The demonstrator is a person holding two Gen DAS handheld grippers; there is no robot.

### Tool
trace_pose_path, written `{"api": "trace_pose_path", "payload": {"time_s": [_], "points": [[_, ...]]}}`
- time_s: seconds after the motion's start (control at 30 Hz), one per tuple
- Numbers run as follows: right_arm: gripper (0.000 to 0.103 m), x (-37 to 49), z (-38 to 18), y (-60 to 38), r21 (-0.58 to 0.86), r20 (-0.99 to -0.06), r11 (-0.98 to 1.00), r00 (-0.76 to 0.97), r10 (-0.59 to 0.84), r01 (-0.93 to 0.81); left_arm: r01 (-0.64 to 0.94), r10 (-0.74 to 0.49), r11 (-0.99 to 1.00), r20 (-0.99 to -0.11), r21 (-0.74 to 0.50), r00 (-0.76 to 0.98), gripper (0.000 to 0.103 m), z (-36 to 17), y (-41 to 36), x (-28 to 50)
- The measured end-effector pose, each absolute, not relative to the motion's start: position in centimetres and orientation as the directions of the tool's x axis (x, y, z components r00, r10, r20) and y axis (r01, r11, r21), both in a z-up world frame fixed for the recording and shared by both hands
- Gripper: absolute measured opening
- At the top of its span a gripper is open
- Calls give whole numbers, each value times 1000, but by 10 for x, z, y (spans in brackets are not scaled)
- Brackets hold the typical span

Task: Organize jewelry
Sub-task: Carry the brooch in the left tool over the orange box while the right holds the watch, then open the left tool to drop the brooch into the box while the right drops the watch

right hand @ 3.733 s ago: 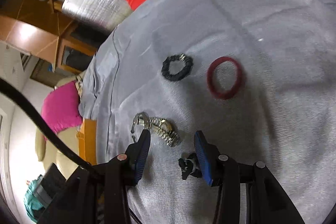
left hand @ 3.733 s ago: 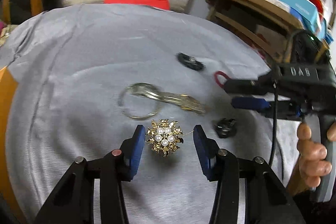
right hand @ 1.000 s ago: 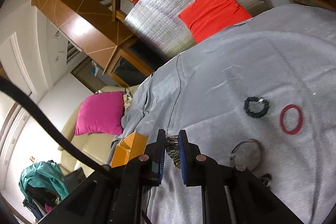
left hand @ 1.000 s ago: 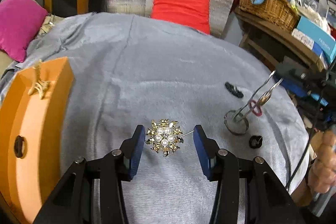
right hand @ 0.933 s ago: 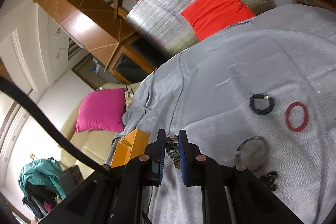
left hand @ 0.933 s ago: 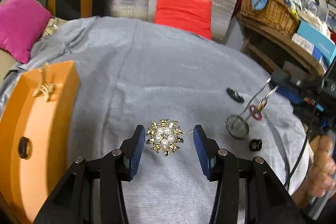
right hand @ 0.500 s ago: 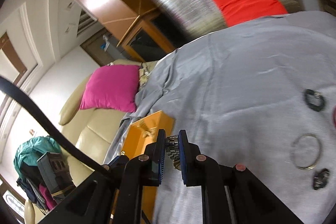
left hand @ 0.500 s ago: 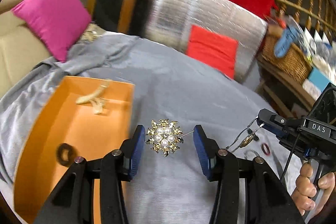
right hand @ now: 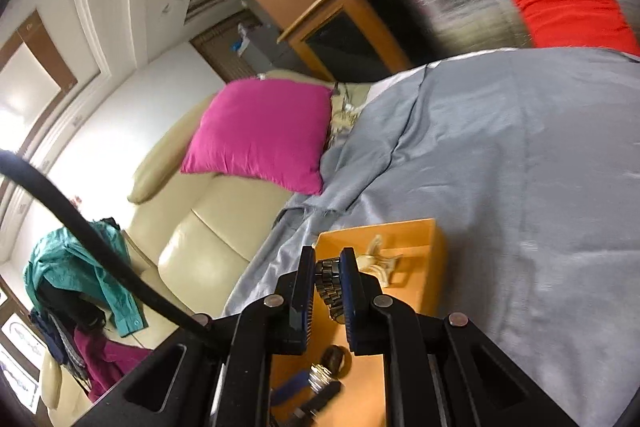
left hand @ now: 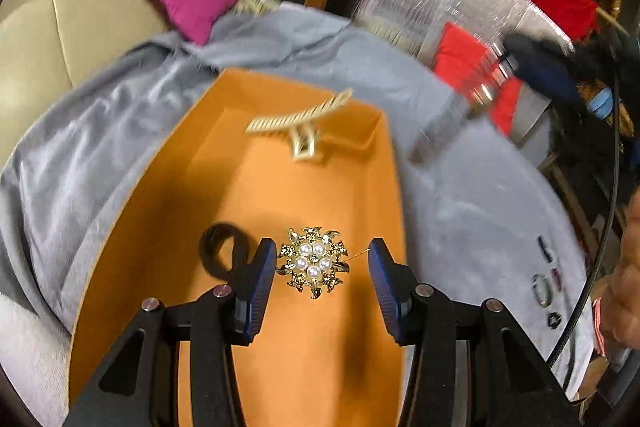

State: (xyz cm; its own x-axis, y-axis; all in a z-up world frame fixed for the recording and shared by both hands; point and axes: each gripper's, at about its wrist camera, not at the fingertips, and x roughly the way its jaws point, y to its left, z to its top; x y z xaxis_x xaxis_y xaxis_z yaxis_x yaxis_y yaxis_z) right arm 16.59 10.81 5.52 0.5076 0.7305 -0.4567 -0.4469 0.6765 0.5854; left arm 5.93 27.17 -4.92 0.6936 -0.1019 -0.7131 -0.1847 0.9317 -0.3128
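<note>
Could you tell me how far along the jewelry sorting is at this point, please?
Partly done. The orange box already holds a gold hair clip and a black ring. In hand: the left gripper carries the pearl brooch over the box, and the right gripper is clamped on a metal watch band near its far end. A few small pieces remain on the grey cloth.

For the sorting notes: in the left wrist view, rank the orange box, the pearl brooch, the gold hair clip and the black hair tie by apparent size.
1. orange box, by far the largest.
2. gold hair clip.
3. pearl brooch.
4. black hair tie, partly hidden.
The brooch hangs nearer the camera than the clip and tie, so the last three places are unsure.
</note>
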Motion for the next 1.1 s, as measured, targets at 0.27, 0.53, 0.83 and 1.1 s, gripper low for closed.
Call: {"api": "trace_pose_path", "payload": {"time_s": [0.27, 0.53, 0.83, 1.1], "points": [[14, 212, 3, 178, 576, -573, 696, 395, 718, -429, -255, -82, 920, -783, -297, 616, 49, -75, 268, 74], [14, 224, -33, 188, 575, -624, 710, 342, 702, -407, -338, -38, 903, -832, -266, 554, 49, -91, 271, 88], [23, 223, -41, 175, 547, -690, 757, 320, 649, -358, -368, -35, 893, -856, -257, 515, 50, -93, 273, 92], [23, 200, -16, 125, 554, -641, 752, 393, 659, -358, -389, 38, 889, -810, -240, 586, 57, -70, 274, 80]]}}
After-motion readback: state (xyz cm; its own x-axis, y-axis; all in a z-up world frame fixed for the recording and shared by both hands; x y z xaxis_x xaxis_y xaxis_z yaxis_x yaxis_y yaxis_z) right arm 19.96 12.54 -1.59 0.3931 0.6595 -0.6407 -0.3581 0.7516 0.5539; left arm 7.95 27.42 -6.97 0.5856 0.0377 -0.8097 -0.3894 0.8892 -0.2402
